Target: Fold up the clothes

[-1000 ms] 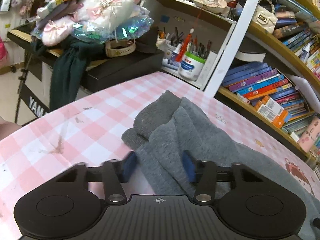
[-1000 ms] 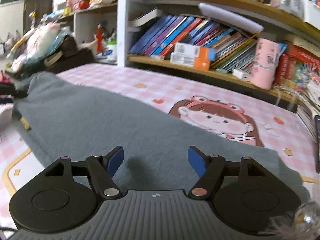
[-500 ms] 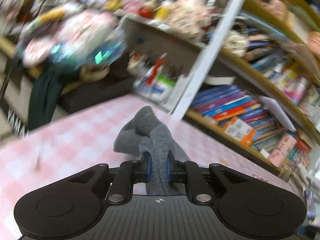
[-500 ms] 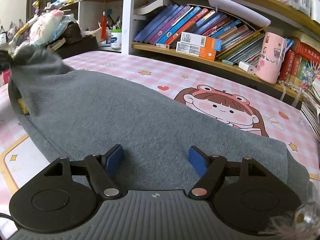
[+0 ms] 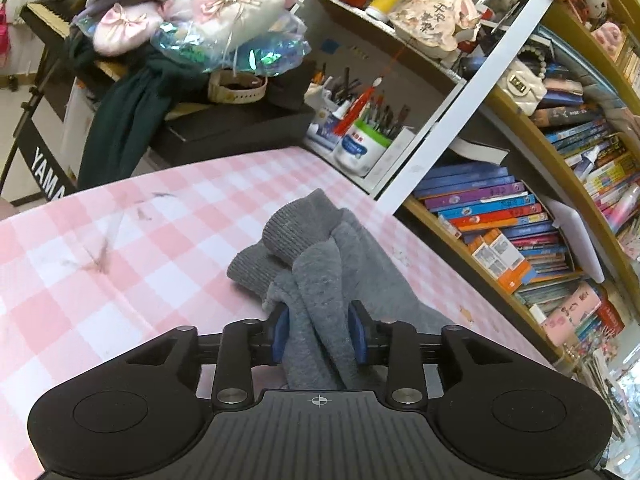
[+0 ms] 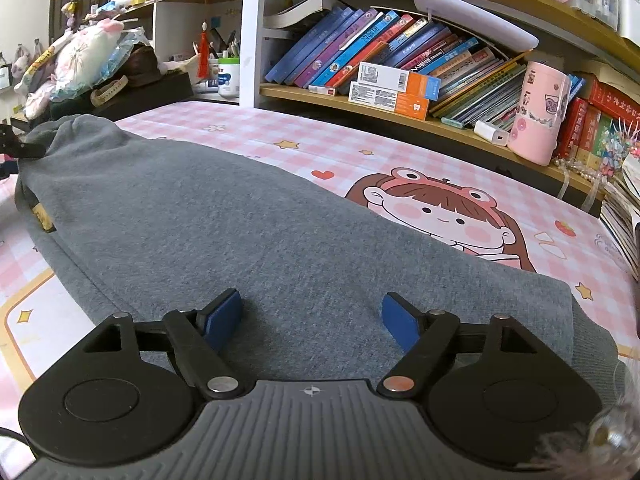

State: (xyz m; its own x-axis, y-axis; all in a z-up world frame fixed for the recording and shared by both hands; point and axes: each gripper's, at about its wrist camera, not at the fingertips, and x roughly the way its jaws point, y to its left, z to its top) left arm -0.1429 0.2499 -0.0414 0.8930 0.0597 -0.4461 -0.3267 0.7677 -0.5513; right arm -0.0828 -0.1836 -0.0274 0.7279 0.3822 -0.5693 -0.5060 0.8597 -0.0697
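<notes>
A grey sweatshirt lies spread across the pink checked table. In the left wrist view its bunched end, with ribbed cuffs, rests on the table. My left gripper straddles a fold of that grey fabric; its jaws are opening and the blue pads stand just off the cloth on either side. My right gripper hovers low over the flat body of the sweatshirt, its jaws opening wider, with nothing between them.
A bookshelf full of books runs along the table's far edge, with a pink cup on it. A pen pot and a black keyboard piled with soft things stand beyond the far corner.
Half a second ago my left gripper was clamped tight on the bunched fabric, lifted; now its jaws stand wider and the bunch rests on the table. The right jaws spread slightly.
</notes>
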